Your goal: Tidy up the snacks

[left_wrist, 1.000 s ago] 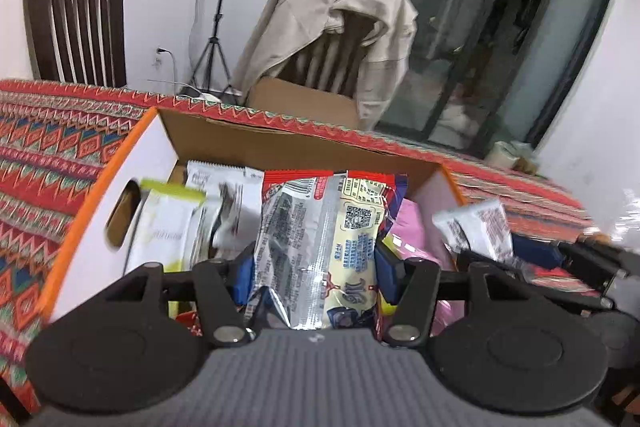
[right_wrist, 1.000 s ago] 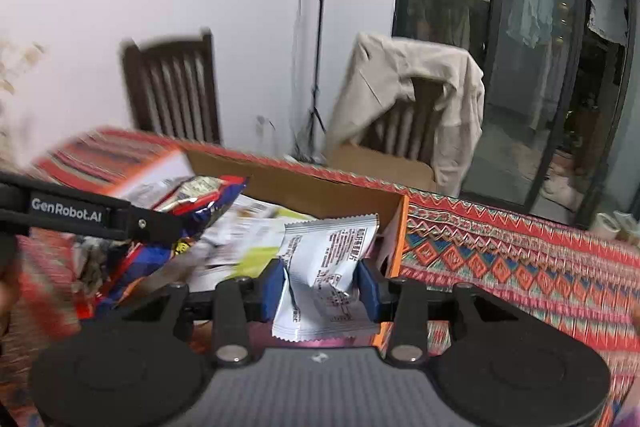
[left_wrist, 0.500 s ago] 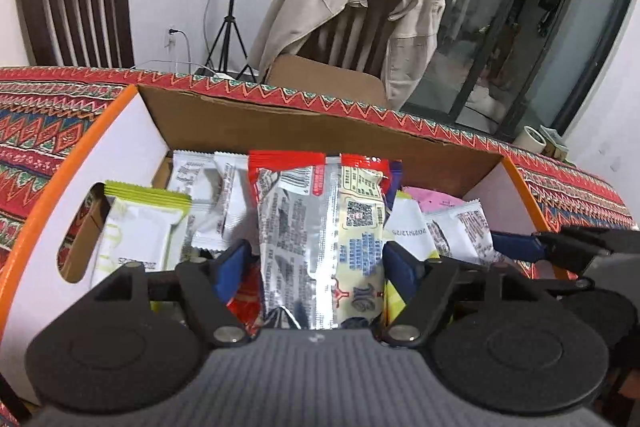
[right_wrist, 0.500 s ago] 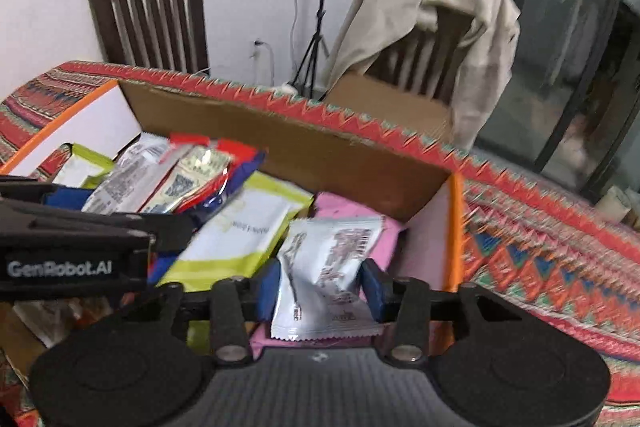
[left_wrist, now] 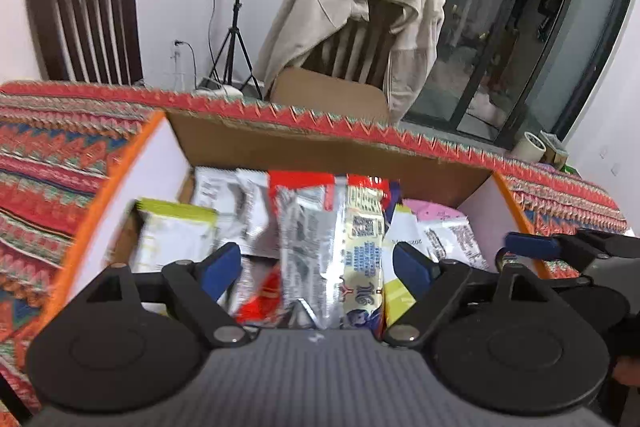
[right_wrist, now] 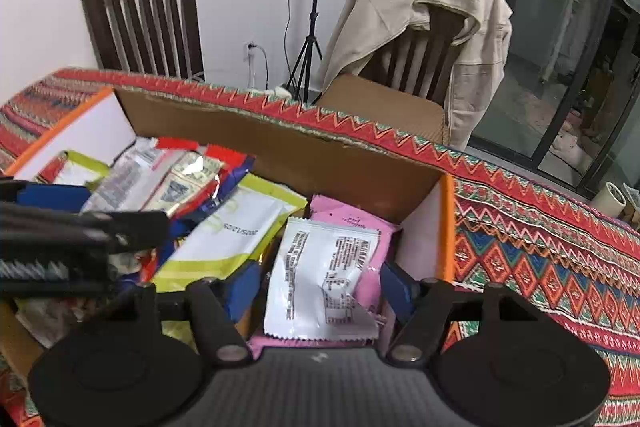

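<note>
**Both packets let go inside the snack box**

We see a desk (right_wrist: 540,247) under a red zigzag-patterned woven cloth, and on it an open brown cardboard box with orange-edged white sides (right_wrist: 448,227), crowded with packets. In the left wrist view our left hand-held gripper (left_wrist: 318,263) reaches into the box with its jaws opening; the long silver-and-yellow foil snack packet with a red top (left_wrist: 328,247) stands between the blue pads, and neither pad presses it. At 3 o'clock from it our right hand-held gripper (right_wrist: 316,285) also has its jaws opening, spread to either side of a small white printed sachet (right_wrist: 320,287) that lies loose on a flat pink packet (right_wrist: 352,223). At 10 o'clock from the sachet rests a white packet with lime-green edges (right_wrist: 236,235).
</note>
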Demonstrator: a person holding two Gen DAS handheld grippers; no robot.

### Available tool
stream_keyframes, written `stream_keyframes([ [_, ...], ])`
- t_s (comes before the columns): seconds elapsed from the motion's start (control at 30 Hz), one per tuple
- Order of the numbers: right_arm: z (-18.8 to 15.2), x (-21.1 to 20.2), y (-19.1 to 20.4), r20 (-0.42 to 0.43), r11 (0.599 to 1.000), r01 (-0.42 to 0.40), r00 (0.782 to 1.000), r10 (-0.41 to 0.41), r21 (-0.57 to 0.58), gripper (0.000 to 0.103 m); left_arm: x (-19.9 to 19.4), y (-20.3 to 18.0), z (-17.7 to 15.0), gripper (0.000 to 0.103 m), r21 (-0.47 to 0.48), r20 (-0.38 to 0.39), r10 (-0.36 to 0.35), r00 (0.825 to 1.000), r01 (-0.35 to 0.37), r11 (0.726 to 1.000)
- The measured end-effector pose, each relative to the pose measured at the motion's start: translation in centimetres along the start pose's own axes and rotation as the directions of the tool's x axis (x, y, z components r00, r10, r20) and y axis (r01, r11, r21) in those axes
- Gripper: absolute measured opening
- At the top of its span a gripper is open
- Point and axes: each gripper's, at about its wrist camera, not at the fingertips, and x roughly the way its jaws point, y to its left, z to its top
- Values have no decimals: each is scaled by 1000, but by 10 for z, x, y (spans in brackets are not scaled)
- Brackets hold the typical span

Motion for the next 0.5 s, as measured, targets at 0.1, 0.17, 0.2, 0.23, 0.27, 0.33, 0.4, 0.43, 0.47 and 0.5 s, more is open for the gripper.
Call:
stream_keyframes([
  [0.1, 3, -27, -1, 31, 1000, 8, 999, -9, 14, 78, -36, 0, 6, 86, 35, 45, 8, 999, -10, 999],
  [0.17, 8, -54, -1, 64, 1000, 24, 998, -25, 19, 81, -66, 0, 10, 88, 44, 79, 7, 997, -11, 999],
  [0.2, 11, -66, 0, 76, 999, 27, 997, -28, 20, 81, -84, -1, 12, 91, 46, 100, 8, 995, -13, 999],
  [0.23, 13, -80, 0, 91, 999, 31, 995, -33, 22, 81, -100, -1, 13, 93, 50, 115, 9, 993, -15, 999],
  [0.27, 14, -95, 2, 104, 999, 35, 994, -37, 22, 82, -115, -2, 16, 94, 58, 128, 7, 992, -15, 998],
  [0.33, 18, -125, 4, 136, 999, 39, 990, -41, 21, 84, -147, -4, 15, 98, 70, 159, 7, 987, -19, 997],
  [0.4, 19, -158, 7, 168, 999, 42, 985, -44, 19, 88, -178, -5, 12, 99, 83, 189, 5, 982, -21, 996],
  [0.43, 18, -172, 8, 184, 999, 42, 982, -45, 20, 90, -196, -6, 9, 100, 89, 203, 3, 979, -21, 996],
  [0.47, 16, -190, 9, 199, 999, 39, 979, -42, 20, 90, -207, -8, 8, 101, 92, 210, 1, 978, -20, 996],
  [0.5, 13, -206, 10, 212, 999, 35, 977, -39, 19, 91, -222, -8, 5, 103, 96, 221, -1, 975, -20, 995],
])
